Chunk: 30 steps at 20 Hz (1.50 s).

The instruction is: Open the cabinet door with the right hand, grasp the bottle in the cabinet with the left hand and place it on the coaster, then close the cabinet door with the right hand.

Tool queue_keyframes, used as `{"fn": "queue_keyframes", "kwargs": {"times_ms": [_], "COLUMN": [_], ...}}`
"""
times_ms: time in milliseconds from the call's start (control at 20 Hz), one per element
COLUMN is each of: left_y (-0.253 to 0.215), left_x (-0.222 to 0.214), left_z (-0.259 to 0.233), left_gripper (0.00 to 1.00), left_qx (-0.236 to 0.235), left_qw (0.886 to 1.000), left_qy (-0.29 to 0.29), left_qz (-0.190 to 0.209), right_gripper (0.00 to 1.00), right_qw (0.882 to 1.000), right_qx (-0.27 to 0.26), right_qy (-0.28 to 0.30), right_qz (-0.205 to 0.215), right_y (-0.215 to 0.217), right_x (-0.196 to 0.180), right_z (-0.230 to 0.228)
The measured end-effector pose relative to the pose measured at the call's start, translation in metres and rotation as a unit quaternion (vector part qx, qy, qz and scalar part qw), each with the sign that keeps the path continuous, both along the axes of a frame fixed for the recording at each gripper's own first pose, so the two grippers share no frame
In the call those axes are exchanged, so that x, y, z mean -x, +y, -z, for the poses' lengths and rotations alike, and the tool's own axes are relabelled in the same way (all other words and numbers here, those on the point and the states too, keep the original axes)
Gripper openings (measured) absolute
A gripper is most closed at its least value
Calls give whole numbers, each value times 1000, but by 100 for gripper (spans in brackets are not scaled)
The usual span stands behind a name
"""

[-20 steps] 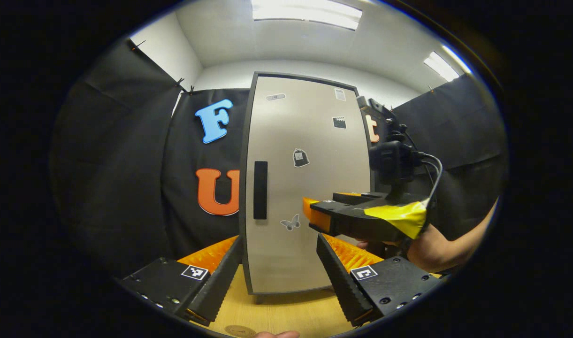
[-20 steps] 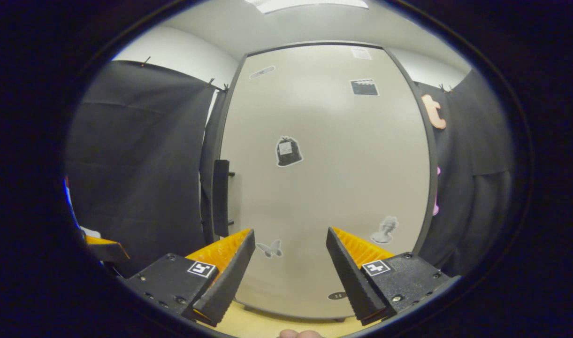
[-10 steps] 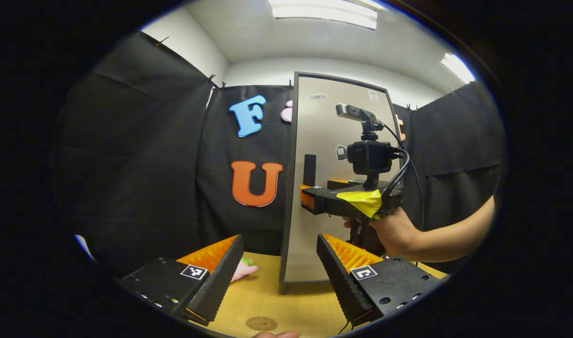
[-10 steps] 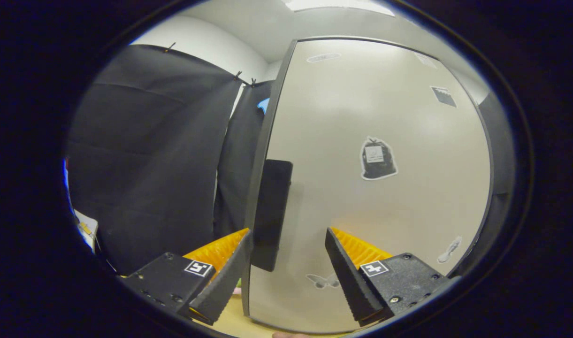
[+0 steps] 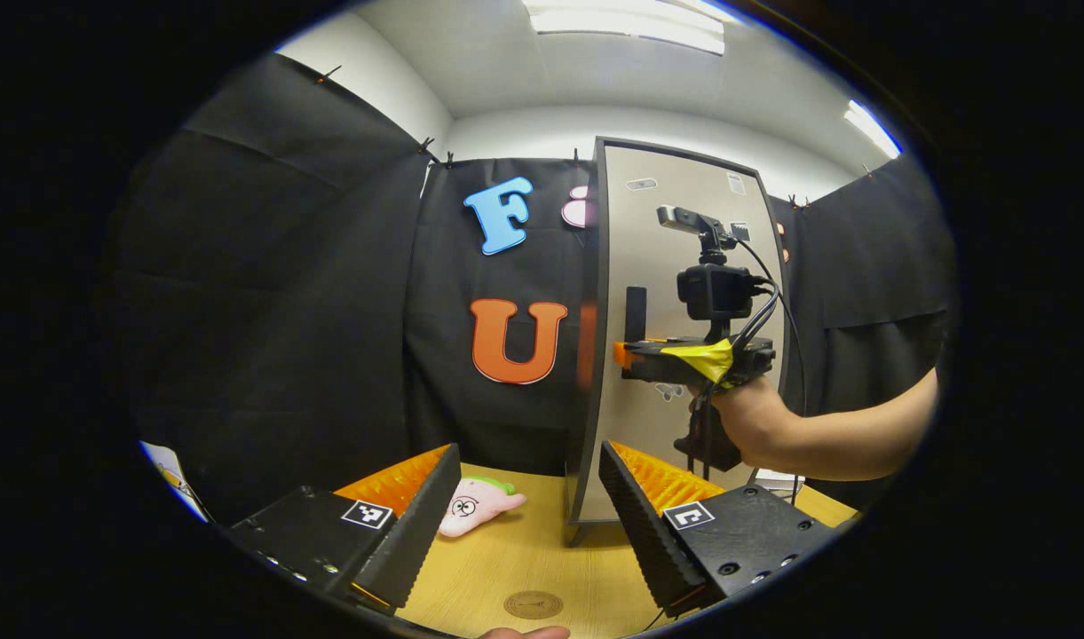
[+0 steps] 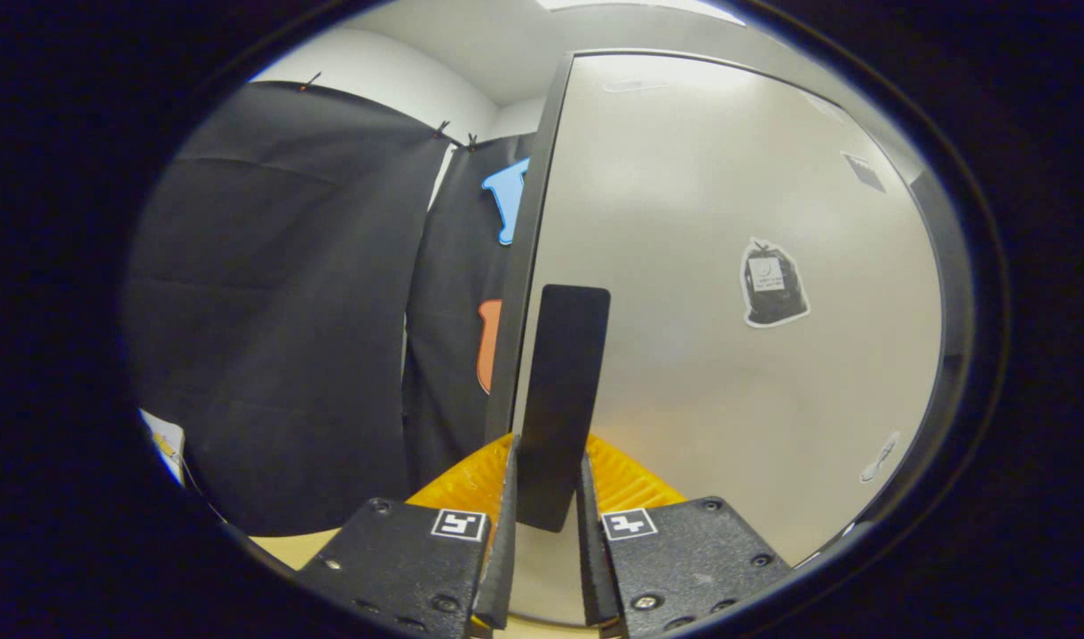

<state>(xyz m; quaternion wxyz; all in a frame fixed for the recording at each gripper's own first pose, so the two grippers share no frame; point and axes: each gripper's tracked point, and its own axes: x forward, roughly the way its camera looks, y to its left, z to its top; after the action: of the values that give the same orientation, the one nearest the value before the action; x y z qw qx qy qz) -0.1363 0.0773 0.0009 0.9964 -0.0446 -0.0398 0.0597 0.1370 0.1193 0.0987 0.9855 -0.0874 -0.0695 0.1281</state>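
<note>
In the right gripper view, the right gripper has its fingers pinching the lower end of the dark upright handle on the cabinet door, one on each side. The left gripper hangs with fingers spread apart and nothing between them, above the wooden surface. A round coaster lies just below it, and a pink plush toy rests near the cabinet's foot.

No readable text on the cabinet door stickers or coaster
</note>
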Motion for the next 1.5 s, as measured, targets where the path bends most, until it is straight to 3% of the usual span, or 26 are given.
{"fn": "queue_keyframes", "kwargs": {"times_ms": [300,650,750,1000,1150,1500], "left_y": [-1,-22,-32,-53,-60,-66], "left_x": [-2,-6,-12,-15,-23,-35], "left_z": [-3,-6,-2,-20,-10,15], "left_gripper": [95,95,95,95,95,94], "left_qx": [0,0,-20,-46,-60,-40], "left_qw": [999,995,995,990,989,990], "left_qy": [-18,-50,-38,-69,-57,-11], "left_qz": [36,82,90,118,126,137], "right_gripper": [24,25,25,22,20,20], "right_qw": [1000,999,998,996,994,988], "right_qx": [1,-3,2,11,28,41], "right_qy": [21,33,34,47,51,78], "right_qz": [-8,-43,-53,-79,-90,-129], "right_y": [0,-9,-14,-20,-25,-41], "right_x": [7,12,6,16,18,43], "right_z": [2,6,8,9,8,9]}}
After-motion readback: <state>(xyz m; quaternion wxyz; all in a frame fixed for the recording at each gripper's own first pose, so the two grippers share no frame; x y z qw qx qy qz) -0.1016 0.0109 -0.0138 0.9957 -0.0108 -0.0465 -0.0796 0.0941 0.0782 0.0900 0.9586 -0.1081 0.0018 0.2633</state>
